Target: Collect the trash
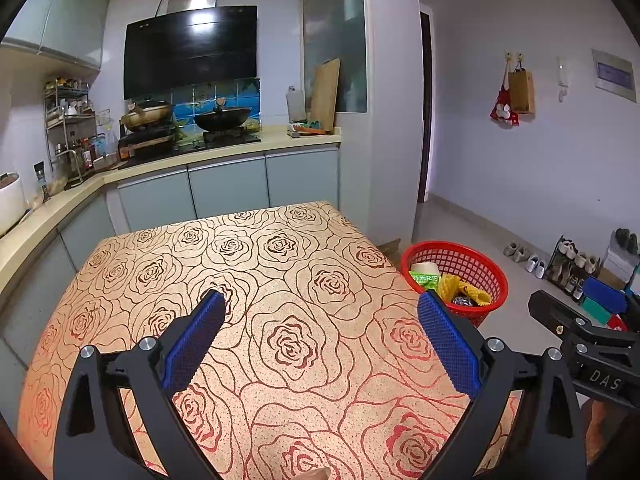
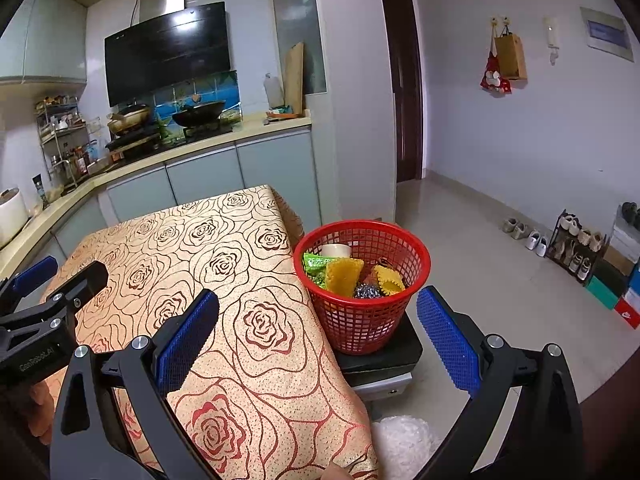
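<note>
Beside the counter [image 2: 248, 360], on a dark stand [image 2: 380, 356], holding the trash — red basket [image 2: 362, 320] with yellow foam nets [image 2: 340, 278], green wrapper [image 2: 316, 262], cup [image 2: 336, 250], steel scourer [image 2: 367, 291]. Hovering over bare cloth, left claw [image 1: 320, 336] spread wide and gripping nothing; right claw [image 2: 320, 336] likewise parted and carrying nothing, straddling the counter's edge. Probably handling light and springy, that basket — thin mesh flexing under a squeeze, so pinching the stiffer rim looking wisest.
</note>
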